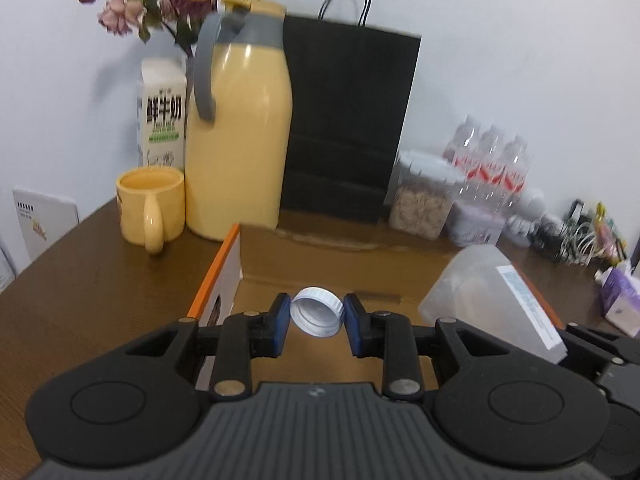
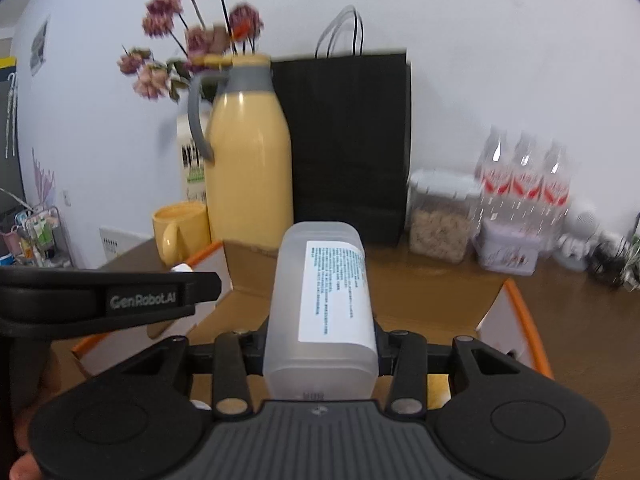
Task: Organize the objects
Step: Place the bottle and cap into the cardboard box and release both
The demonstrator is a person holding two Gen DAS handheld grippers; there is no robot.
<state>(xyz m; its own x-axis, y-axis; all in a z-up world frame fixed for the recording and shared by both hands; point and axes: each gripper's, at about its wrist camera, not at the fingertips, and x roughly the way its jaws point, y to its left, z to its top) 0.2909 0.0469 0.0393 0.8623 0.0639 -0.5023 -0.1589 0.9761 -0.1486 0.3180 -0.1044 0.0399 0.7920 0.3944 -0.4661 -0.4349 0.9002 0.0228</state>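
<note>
I have the left claw [image 1: 317, 317] pinched on the white cap [image 1: 317, 311], its blue pads [image 1: 282, 322] pressing the rim from both sides, cap tilted with the hollow facing me. The right claw [image 2: 320, 344] is clamped around the frosted bottle [image 2: 320, 304], which lies lengthwise between the fingers, label up; its own pads are hidden behind it. Both sit above the open box [image 1: 320, 264], the bottle just right of the left claw.

To do this well, I judge I should bring the cap square to the bottle's mouth, which I cannot see from either view, or else lower both straight into the box beneath. The grip on the cap is only at its edge, so I would move slowly and avoid twisting it loose.

Count ahead of the claws: 1 cap, 1 bottle, 1 box, 1 yellow jug [image 1: 240, 128], 1 mug [image 1: 151, 210], 1 carton [image 1: 162, 114], 1 black bag [image 1: 344, 120], 1 jar [image 1: 422, 196], 3 water bottles [image 1: 490, 156].
</note>
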